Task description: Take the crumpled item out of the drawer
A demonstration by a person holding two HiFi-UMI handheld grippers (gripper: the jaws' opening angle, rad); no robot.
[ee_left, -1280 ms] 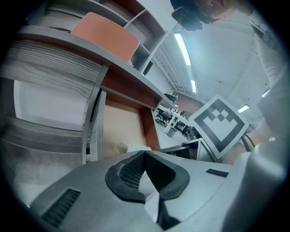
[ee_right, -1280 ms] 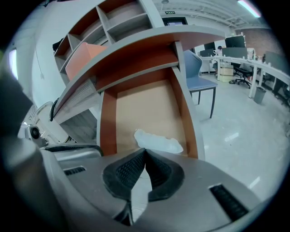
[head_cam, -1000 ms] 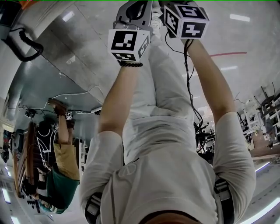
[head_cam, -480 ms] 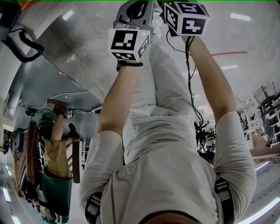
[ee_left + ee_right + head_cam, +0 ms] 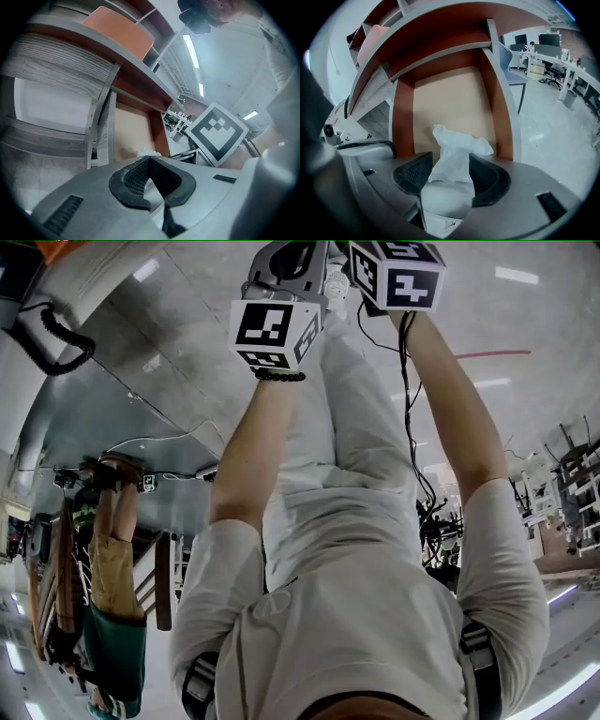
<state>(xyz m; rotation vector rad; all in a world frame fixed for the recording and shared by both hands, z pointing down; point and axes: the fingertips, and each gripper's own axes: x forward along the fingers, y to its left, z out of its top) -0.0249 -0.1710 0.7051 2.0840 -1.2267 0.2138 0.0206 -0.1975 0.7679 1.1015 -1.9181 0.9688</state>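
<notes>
The crumpled item [image 5: 457, 147] is a wad of white paper standing in the open drawer [image 5: 445, 98], which has a beige floor and red-brown side walls. My right gripper [image 5: 450, 174] reaches into the drawer with the wad between its jaws; the jaws are opening and the pads stand apart from the paper. My left gripper [image 5: 151, 164] hovers beside the drawer [image 5: 129, 129], shut with nothing in it; a bit of the white paper [image 5: 146, 152] peeks out behind its tips. The head view shows only both marker cubes [image 5: 275, 331] [image 5: 398, 273] and the person's arms.
A grey desk with shelves rises above the drawer, holding an orange-pink panel [image 5: 119, 30]. Office desks and chairs [image 5: 553, 56] stand far to the right on a pale floor. Another person [image 5: 112, 577] stands at the left of the head view.
In the head view the right gripper's cube has crept slightly upward; the left cube has barely moved. The person in the background at the left has shifted position.
</notes>
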